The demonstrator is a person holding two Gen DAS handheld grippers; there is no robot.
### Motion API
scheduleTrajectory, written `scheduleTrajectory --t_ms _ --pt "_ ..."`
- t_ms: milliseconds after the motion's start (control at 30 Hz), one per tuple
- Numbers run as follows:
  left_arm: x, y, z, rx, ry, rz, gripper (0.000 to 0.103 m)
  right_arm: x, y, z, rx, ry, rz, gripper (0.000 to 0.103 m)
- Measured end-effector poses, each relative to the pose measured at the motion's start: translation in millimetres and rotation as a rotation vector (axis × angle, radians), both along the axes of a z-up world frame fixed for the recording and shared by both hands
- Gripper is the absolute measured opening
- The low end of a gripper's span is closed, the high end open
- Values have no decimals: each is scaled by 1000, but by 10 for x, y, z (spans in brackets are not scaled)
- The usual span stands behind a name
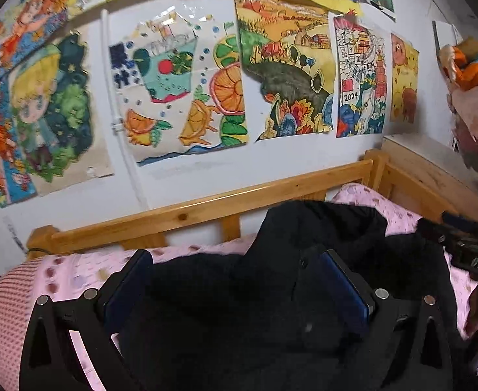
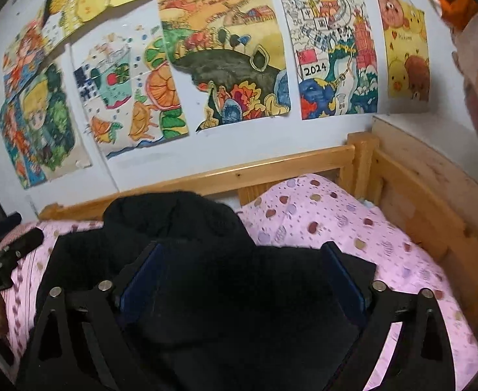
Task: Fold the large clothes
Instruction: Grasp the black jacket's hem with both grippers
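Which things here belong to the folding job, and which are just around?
Job:
black garment
left gripper, jaws apart over the garment
right gripper, jaws apart over the garment

Just around:
pink spotted bedsheet
wooden bed frame
wall drawings
plush toy

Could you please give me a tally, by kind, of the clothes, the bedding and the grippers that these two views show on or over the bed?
Black garment: 1
Pink spotted sheet: 1
Pink striped pillow, at the left edge: 1
Grippers, left gripper and right gripper, both with jaws wide over the garment: 2
Total: 5
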State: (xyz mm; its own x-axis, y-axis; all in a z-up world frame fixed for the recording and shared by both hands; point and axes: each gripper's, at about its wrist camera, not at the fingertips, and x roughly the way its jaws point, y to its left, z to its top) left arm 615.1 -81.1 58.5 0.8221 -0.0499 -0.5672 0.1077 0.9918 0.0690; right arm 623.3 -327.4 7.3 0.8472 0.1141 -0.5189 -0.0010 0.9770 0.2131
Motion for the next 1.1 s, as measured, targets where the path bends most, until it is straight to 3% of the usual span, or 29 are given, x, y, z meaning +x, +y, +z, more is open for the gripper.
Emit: scheduleTrajectory --t_ms 133,233,267,367,500,600,733,900,1100 --pt "346 -108 -219 -51 22 7 103 329 65 -171 60 27 23 59" --pt "514 -175 -388 -42 24 6 98 527 136 -310 60 39 24 53" --pt "590 -205 -456 -36 30 1 90 555 150 -334 61 40 22 52" --pt "784 -274 -599 -37 79 -19 57 599 184 -445 87 7 -9 37" --pt "914 -338 -689 -50 94 -27 30 609 225 -481 69 -28 -28 20" --pt "874 -283 -647 -113 62 -35 15 580 174 -500 107 -34 -21 13" --pt "727 -139 -569 -169 26 -56 10 448 102 -516 122 -36 -16 9" --pt "373 20 -474 -148 -15 -77 8 135 43 -446 99 -37 3 7" --pt "-159 164 -348 -100 -42 -92 7 -356 128 -276 -4 -53 63 5"
